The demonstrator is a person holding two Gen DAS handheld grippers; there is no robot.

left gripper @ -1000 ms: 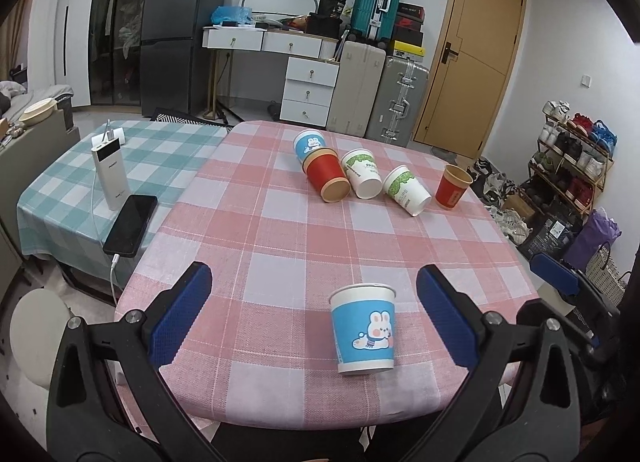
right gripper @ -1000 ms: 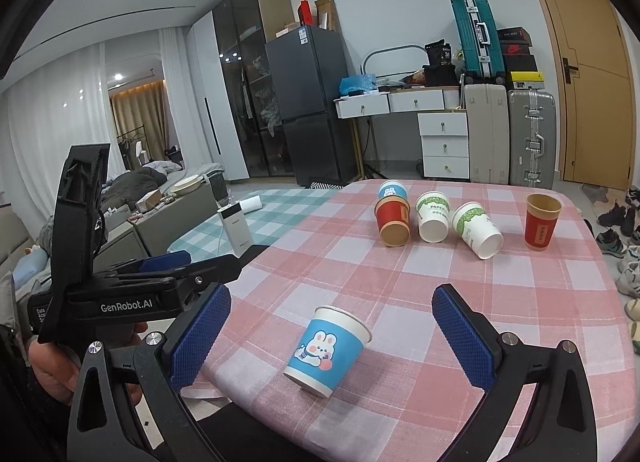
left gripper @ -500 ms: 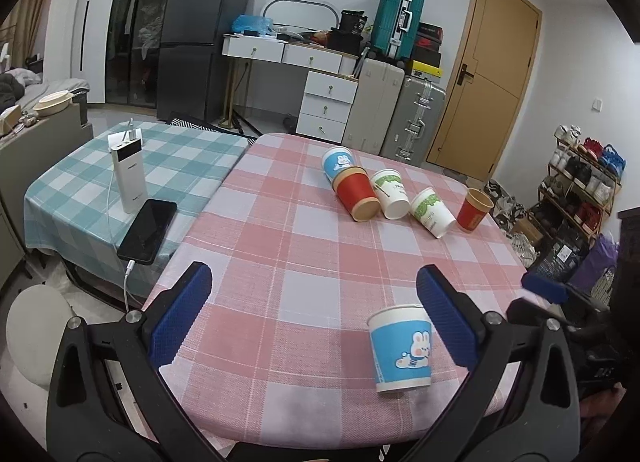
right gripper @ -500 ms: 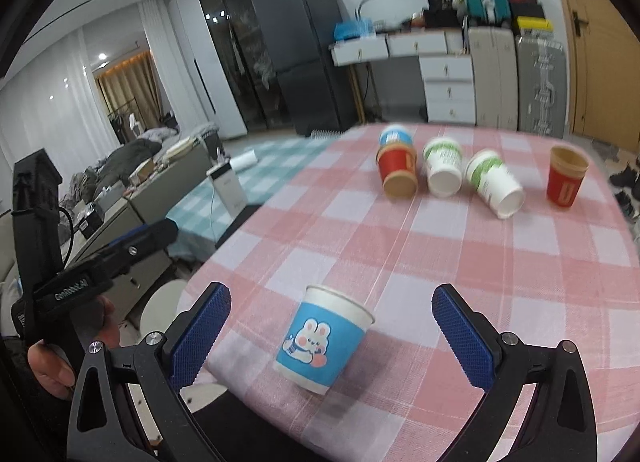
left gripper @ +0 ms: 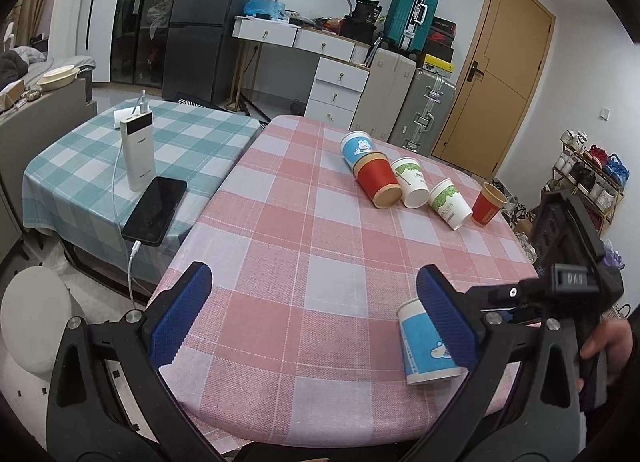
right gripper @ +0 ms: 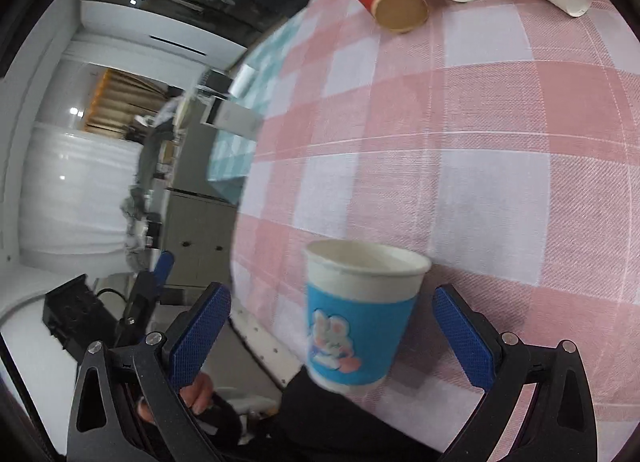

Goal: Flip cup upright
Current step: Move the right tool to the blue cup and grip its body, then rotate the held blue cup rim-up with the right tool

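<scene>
A blue paper cup with a rabbit print [right gripper: 354, 314] stands near the front edge of the pink checked table [right gripper: 480, 166], wide white rim on top. It shows in the left wrist view [left gripper: 422, 346] partly behind my left finger pad. My right gripper [right gripper: 332, 336] is open, its blue pads on either side of the cup and apart from it. My left gripper [left gripper: 316, 322] is open and empty over the table's front. The right gripper's body [left gripper: 568, 286] shows at the right of the left wrist view.
At the far side lie a blue rabbit cup [left gripper: 357, 148], a red cup [left gripper: 378, 180] and two white-green cups [left gripper: 412, 182], with one red cup [left gripper: 487, 204] upright. A phone [left gripper: 156, 210] and power bank [left gripper: 138, 152] sit on the teal table at left.
My right gripper has dropped and rolled closer, so the blue cup now stands between its open pads. My left gripper has drawn back to the left, so the cup sits at its right pad.
</scene>
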